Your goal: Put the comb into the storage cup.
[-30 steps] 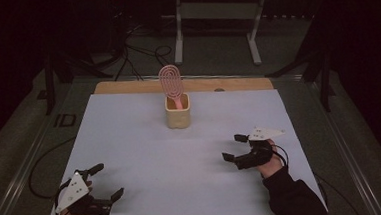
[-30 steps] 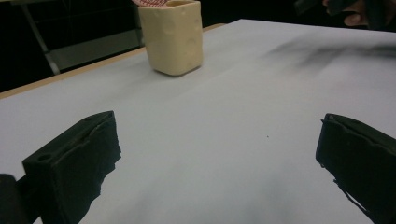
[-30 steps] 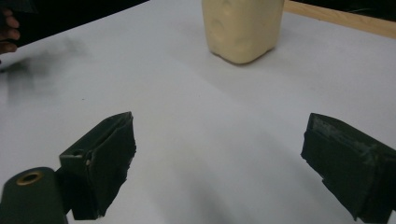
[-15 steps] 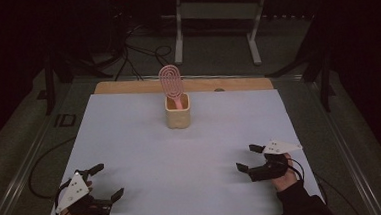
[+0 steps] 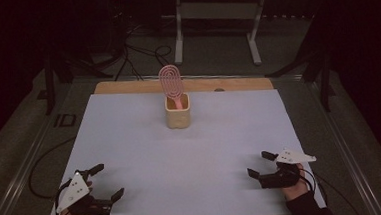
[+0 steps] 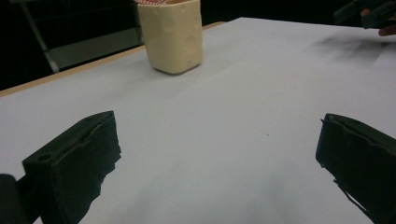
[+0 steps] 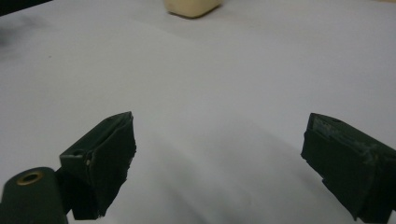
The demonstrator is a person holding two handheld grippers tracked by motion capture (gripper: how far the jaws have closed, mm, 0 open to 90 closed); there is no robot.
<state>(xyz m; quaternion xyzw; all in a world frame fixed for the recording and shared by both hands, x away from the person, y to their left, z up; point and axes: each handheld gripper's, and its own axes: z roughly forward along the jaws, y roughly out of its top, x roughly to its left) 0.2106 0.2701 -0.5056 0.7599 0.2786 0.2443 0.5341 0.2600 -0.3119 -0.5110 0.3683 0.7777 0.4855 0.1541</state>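
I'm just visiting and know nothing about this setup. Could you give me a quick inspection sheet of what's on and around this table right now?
Surface: white sheet over a table with a wooden strip showing at the far edge.
Job's things: cream cup standing upright, far centre; pink paddle brush standing in it, head up.
Clutter: nothing seen.
Grippers: left gripper and right gripper at the near corners, both open, holding nothing.
Cables: one trails from each gripper; black cable loops off the table's left side.
Surroundings: dark room, grey floor, white metal stand behind.
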